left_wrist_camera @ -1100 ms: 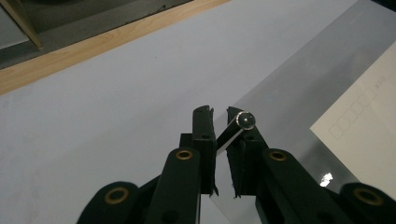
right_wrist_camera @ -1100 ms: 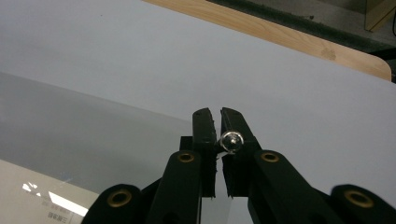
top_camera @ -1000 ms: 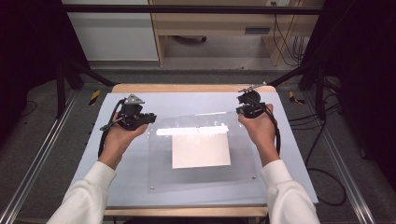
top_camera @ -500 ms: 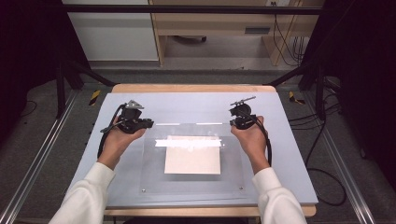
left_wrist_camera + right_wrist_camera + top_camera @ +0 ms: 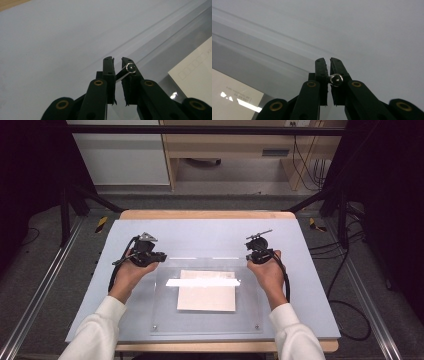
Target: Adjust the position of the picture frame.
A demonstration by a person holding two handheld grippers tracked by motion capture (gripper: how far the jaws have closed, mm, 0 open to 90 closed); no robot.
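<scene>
Left gripper (image 5: 161, 256) sits at the far-left corner of the clear rectangular acrylic sheet (image 5: 165, 305). In the left gripper view its black jaws are pressed nearly together, pinching the sheet's thin edge beside a small silver corner screw (image 5: 131, 67).

Change: in the two earlier high views the sheet was held further from the person, its far edge lifted, and skewed slightly. Now it is closer to the person, squared up with the table edge, and both hands sit lower. Judgement: the sheet is being laid down over the paper; it looks at or close to resting on the pale blue-grey table mat (image 5: 210, 232), with release as the likely next step.

Middle: the white rectangular paper sheet (image 5: 206, 297) lies under the acrylic, roughly centred. A bright strip of light glare crosses its far part. The acrylic's long axis runs left to right across the table, parallel to the near edge of the wooden tabletop (image 5: 200, 214); its face points up, flat or nearly flat. Two more screws show at its near corners, so it appears to stand on short pegs.

Right gripper (image 5: 254, 256) holds the far-right corner. Its jaws are likewise closed on the sheet edge beside another silver screw (image 5: 336, 79).
</scene>
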